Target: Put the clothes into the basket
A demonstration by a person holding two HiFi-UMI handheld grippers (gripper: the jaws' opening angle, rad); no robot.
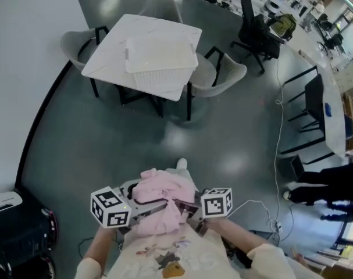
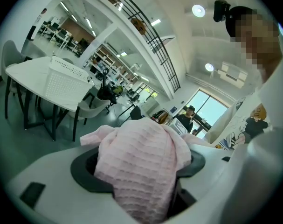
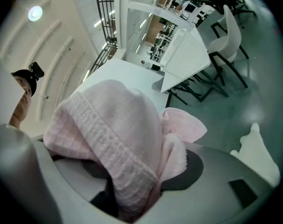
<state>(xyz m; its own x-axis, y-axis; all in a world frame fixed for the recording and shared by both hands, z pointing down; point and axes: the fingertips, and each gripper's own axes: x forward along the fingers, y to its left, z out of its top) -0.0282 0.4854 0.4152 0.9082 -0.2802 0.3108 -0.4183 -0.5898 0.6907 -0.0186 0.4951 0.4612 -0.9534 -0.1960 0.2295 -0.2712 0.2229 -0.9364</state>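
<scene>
I am seeing open floor (image 1: 135,138) running straight to the table (image 1: 106,57), where the basket (image 1: 160,60) is sitting at the near edge. A chair (image 1: 77,42) is flanking the table on the left and another chair (image 1: 225,74) on the right; the wall (image 1: 25,68) is closing off the left side.

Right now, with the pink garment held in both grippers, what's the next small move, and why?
Probably carry it forward toward the white basket with both grips shut. The pink garment is bunched in the left gripper and right gripper near the person's shirt; the basket stands on the table across the floor ahead.
</scene>
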